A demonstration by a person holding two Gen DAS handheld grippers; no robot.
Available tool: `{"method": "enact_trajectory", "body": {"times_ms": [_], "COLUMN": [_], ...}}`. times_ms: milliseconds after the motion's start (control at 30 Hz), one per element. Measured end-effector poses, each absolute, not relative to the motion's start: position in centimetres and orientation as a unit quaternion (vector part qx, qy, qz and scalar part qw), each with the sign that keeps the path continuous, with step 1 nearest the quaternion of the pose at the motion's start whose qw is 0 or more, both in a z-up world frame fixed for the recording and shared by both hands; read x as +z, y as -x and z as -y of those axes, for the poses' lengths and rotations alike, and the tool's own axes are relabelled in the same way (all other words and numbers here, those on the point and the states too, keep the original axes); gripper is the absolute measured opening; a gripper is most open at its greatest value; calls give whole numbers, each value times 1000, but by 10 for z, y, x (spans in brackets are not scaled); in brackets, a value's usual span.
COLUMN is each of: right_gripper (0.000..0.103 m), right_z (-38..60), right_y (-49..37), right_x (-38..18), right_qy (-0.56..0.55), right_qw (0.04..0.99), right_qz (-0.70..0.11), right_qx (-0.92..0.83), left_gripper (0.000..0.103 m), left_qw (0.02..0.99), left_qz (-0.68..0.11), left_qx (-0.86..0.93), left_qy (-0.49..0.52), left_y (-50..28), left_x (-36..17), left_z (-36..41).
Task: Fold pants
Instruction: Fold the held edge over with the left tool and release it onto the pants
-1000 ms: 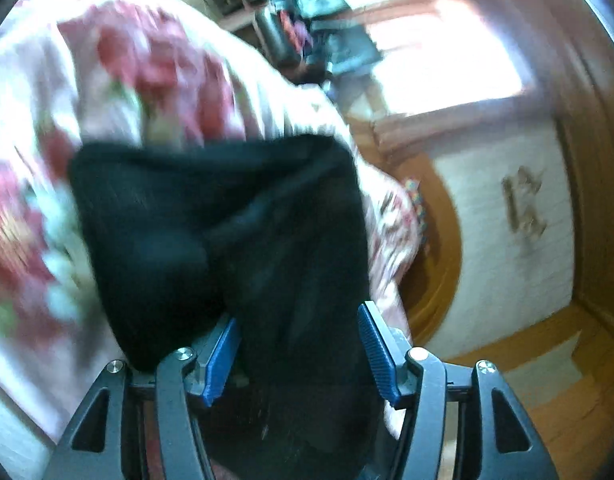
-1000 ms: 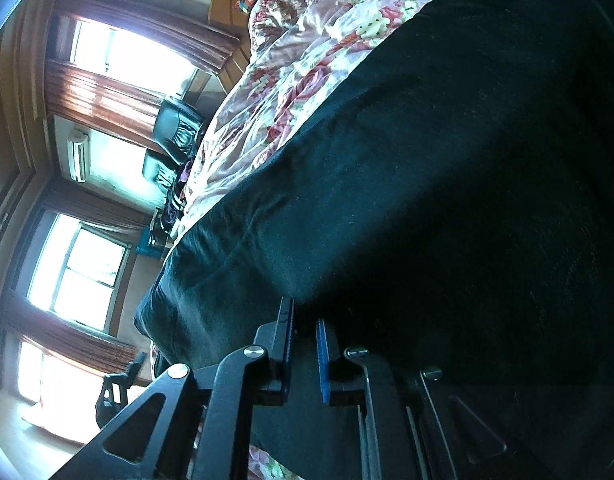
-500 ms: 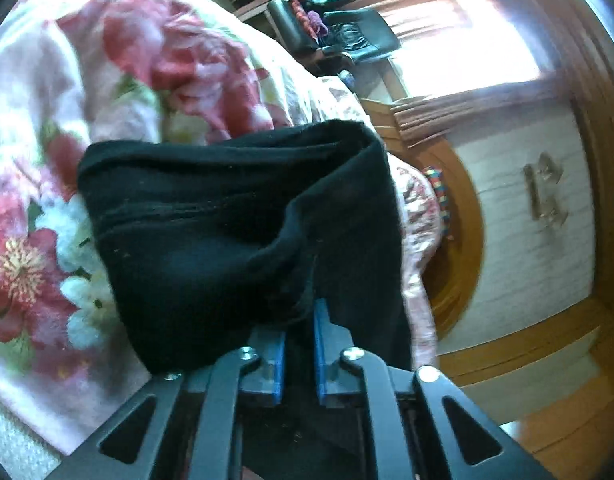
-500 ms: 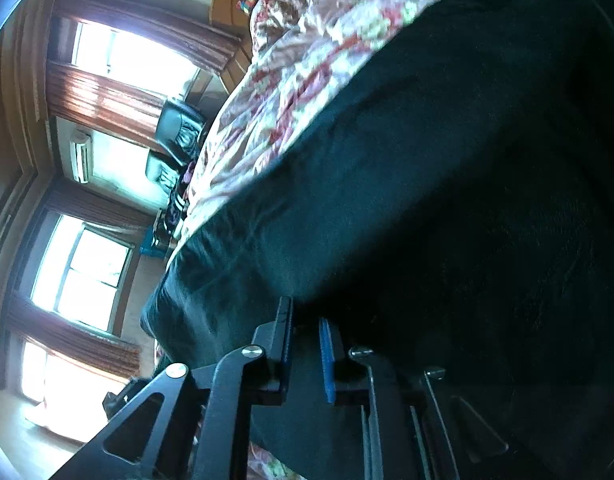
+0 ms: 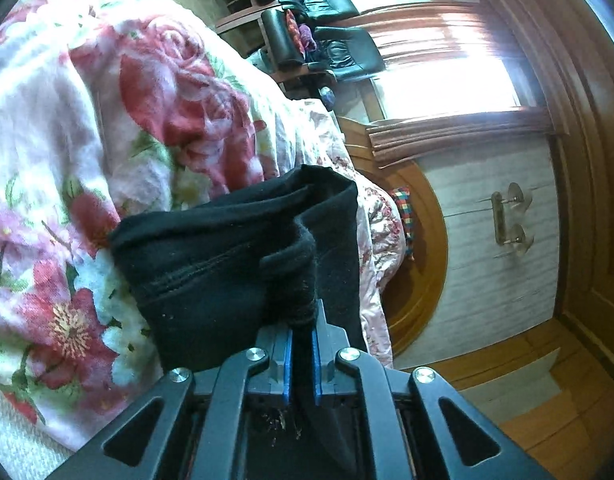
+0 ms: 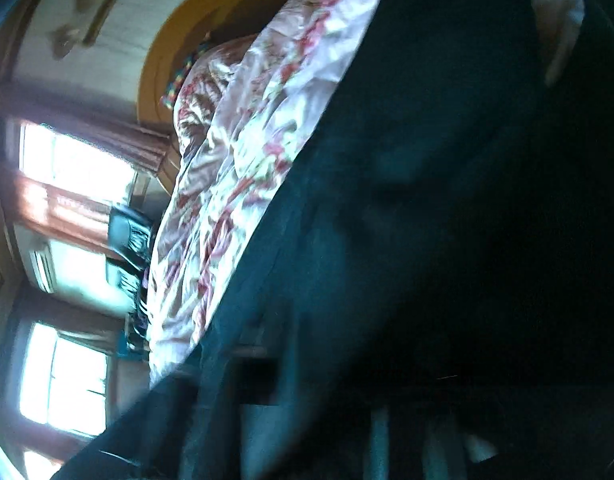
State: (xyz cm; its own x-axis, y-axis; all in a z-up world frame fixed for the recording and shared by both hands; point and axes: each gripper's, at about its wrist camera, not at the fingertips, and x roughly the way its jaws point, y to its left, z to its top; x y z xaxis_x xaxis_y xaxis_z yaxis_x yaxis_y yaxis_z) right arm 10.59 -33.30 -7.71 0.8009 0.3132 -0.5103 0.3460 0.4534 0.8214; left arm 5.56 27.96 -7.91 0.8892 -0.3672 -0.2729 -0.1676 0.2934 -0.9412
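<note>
The black pants [image 5: 211, 276] lie bunched on the floral bedspread [image 5: 107, 120]. My left gripper [image 5: 303, 320] is shut on a thick fold of them at the near edge, and the cloth bulges up between the blue pads. In the right wrist view the pants [image 6: 427, 200] fill most of the frame as a dark, blurred sheet raised over the bedspread [image 6: 235, 184]. My right gripper [image 6: 259, 388] shows only as faint dark shapes under that cloth at the bottom. It looks shut on the pants' edge.
A curved wooden headboard [image 5: 423, 264] stands past the bed's far end, beside a pale cupboard door with a metal handle [image 5: 503, 220]. Black armchairs [image 5: 331, 40] and bright curtained windows [image 5: 447, 72] are behind. Wooden floor lies at the lower right.
My left gripper closed on the pants' fold and pulled it slightly. My right gripper swung and rolled with the cloth, so its view is now blurred and shows the headboard.
</note>
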Motion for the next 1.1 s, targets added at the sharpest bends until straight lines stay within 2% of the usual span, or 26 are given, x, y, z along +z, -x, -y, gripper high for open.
{"method": "enact_trajectory", "body": {"times_ms": [100,167,300,433,567,633,867,1000,1100], "right_gripper": [6,6,6,6,7,7,7,7,7], "right_z": [330,319,297,279,279,281,284,277,281], "right_y": [-90,-72,-35,-7,0,-2,5,3,2], "right_x": [-39,-11,9,-12,-71,-84,-61,-89,-98], "right_qy": [-497,-458,-391,-325,-363,-375,-378,-367,-385], "right_qw": [821,847,874,888,852,843,853,835,827], "right_qz": [-281,-265,-280,-320,-375,-384,-349,-403,-402], "right_qx": [21,45,72,55,39,41,84,76,75], "left_gripper": [6,6,6,6,7,7,7,7,11], "left_qw": [772,769,781,790,741,745,825,788,776], "left_qz": [-203,-161,-143,-192,-203,-204,-188,-216,-229], "left_qx": [-82,-105,-96,-34,0,8,19,69,93], "left_qy": [597,610,600,582,640,635,532,572,580], "left_y": [-42,-31,-23,-19,-11,-9,1,10,14], "left_x": [-66,-53,-45,-66,-92,-92,-49,-70,-76], "left_z": [-287,-298,-314,-315,-327,-327,-315,-326,-328]}}
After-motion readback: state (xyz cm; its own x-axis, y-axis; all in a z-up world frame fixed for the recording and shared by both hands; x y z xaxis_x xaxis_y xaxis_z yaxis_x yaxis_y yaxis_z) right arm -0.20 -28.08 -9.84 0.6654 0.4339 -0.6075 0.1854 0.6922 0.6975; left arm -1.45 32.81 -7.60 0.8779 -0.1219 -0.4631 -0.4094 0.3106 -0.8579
